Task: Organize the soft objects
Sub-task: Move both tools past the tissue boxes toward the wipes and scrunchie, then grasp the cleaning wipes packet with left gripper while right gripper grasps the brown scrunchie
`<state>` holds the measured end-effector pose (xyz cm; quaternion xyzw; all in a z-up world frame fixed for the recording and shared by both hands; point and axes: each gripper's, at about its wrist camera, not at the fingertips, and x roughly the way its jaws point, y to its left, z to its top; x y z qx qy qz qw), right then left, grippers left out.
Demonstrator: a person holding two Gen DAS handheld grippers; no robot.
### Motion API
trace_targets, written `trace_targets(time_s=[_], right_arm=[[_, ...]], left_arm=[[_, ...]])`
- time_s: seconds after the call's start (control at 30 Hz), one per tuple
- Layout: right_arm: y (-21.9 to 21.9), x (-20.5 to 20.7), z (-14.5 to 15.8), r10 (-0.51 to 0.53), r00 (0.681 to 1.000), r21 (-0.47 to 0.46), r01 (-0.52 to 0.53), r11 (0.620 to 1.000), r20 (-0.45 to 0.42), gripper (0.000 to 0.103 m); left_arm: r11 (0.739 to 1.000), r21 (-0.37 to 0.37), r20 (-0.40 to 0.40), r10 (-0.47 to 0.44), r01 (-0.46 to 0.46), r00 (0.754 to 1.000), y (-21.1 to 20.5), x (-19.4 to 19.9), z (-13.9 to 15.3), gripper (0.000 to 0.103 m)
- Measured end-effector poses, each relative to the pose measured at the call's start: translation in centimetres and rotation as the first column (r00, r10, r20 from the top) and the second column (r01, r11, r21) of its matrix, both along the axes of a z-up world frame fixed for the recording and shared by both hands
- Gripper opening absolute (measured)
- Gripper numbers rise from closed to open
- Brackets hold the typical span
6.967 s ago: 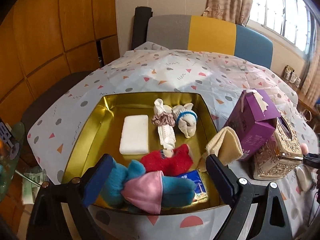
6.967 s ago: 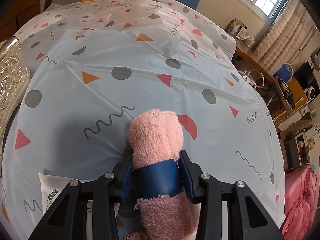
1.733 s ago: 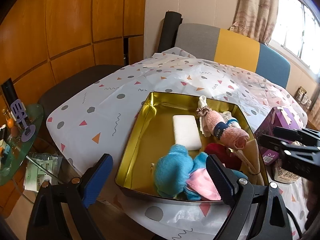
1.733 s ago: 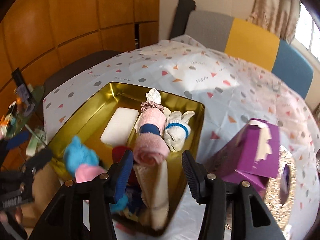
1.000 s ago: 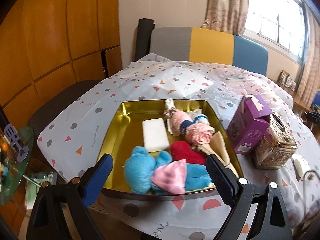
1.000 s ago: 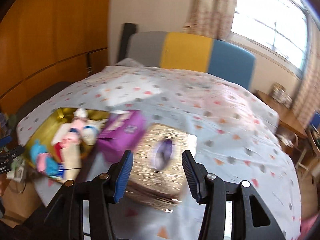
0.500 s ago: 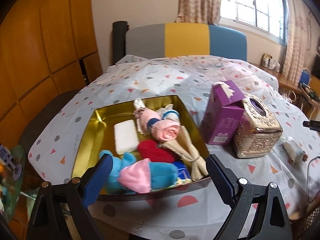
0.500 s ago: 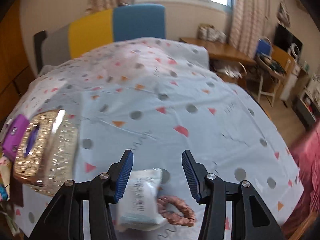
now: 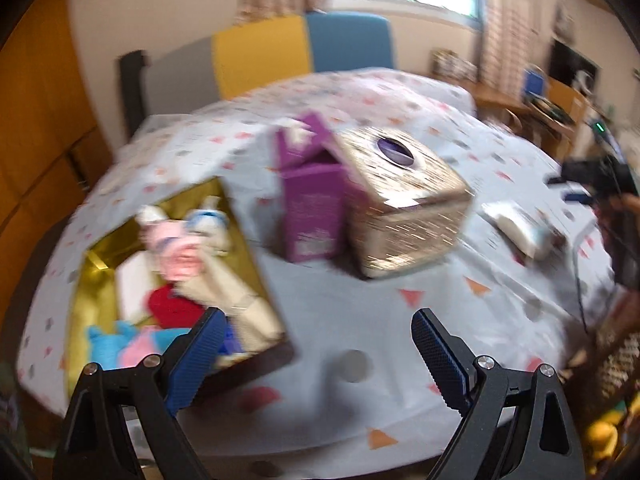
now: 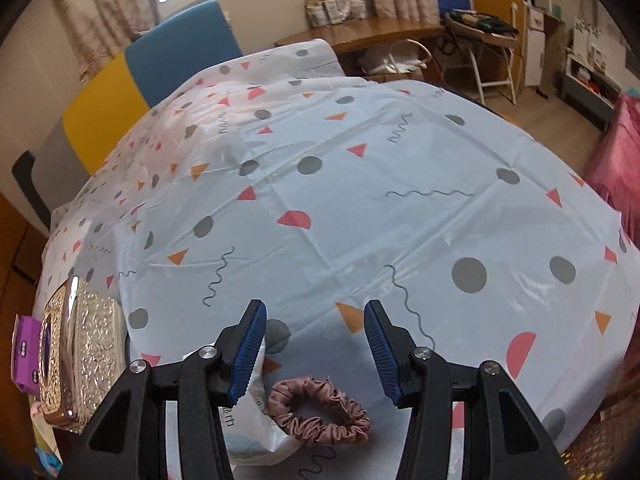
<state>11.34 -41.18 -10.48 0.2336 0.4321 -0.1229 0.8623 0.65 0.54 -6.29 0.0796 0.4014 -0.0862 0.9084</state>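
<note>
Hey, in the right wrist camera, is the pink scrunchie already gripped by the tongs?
No. The pink scrunchie lies on the tablecloth beside a white packet, below the open, empty right tongs.

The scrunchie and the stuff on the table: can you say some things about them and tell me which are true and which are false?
1. The pink scrunchie lies on the tablecloth. True.
2. The right gripper is squeezing the scrunchie. False: its jaws are open and empty above it.
3. The scrunchie touches a white packet. True.
4. The gold tissue box sits inside the gold tray. False: it stands on the tablecloth beside a purple box.
5. The left gripper holds a towel. False: it is empty.
</note>
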Motion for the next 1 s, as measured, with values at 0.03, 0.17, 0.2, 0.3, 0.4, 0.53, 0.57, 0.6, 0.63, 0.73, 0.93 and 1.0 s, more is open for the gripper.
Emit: trace_targets(time_s=[0.03, 0.17, 0.2, 0.3, 0.4, 0.53, 0.57, 0.6, 0.63, 0.73, 0.93, 1.0], right_arm=[[-0.3, 0.0, -0.2, -0.008, 1.0, 0.024, 0.008, 1.0, 0.001, 0.051], [-0.6, 0.1, -0.8, -0.001, 1.0, 0.078, 0.003, 0.997, -0.021, 0.051], [-0.4, 0.3, -1.1, 0.01, 0.999, 0.088, -0.006, 0.996, -0.037, 0.051], [0.3, 0.7, -1.9, 0.061, 0.995, 0.105, -0.053, 0.993, -0.078, 0.051], [0.6, 0.9, -2.8, 0.053, 0.988, 0.067, -0.043, 0.997, -0.147, 0.051], [-1.7, -0.1, -2.6, -0.058, 0.99, 0.099, 0.071, 0.993, -0.125, 0.051], [-2.4, -0.4, -2.6, -0.085, 0.99, 0.121, 0.099, 0.988, -0.115, 0.051], [-2.8, -0.6, -2.6, -0.1, 0.99, 0.143, 0.114, 0.983, -0.101, 0.051], [-3.2, -0.8, -2.5, -0.114, 0.989, 0.162, 0.128, 0.978, -0.088, 0.051], [-3.4, -1.2, -1.9, -0.126, 0.991, 0.177, 0.133, 0.975, -0.051, 0.051], [-3.0, -0.7, -1.6, -0.094, 0.995, 0.187, 0.098, 0.977, -0.035, 0.051], [-3.0, -0.6, -1.8, -0.091, 0.995, 0.188, 0.097, 0.977, -0.039, 0.051]], left_arm=[[1.0, -0.004, -0.012, -0.023, 0.023, 1.0, -0.6, 0.1, -0.2, 0.091], [0.99, -0.005, -0.08, -0.142, 0.142, 0.987, -4.4, 0.8, -1.8, 0.089], [0.986, 0.0, -0.087, -0.166, 0.166, 0.982, -5.4, 1.0, -2.0, 0.089], [0.976, -0.015, -0.113, -0.218, 0.218, 0.969, -7.8, 1.7, -2.6, 0.086], [0.967, -0.017, -0.124, -0.254, 0.253, 0.959, -10.0, 2.3, -2.7, 0.084], [0.95, -0.057, -0.136, -0.311, 0.306, 0.941, -13.5, 3.9, -2.4, 0.083], [0.948, -0.069, -0.139, -0.318, 0.312, 0.938, -14.2, 4.3, -2.4, 0.083], [0.945, -0.081, -0.142, -0.327, 0.318, 0.934, -15.5, 4.8, -2.3, 0.083], [0.939, -0.096, -0.145, -0.341, 0.329, 0.929, -16.5, 5.4, -2.2, 0.083], [0.934, -0.103, -0.149, -0.355, 0.342, 0.923, -19.5, 6.9, -2.6, 0.083], [0.948, -0.17, -0.288, -0.308, 0.268, 0.907, -23.6, 11.3, -4.7, 0.084], [0.949, -0.197, -0.324, -0.301, 0.247, 0.897, -24.6, 12.4, -5.3, 0.086]])
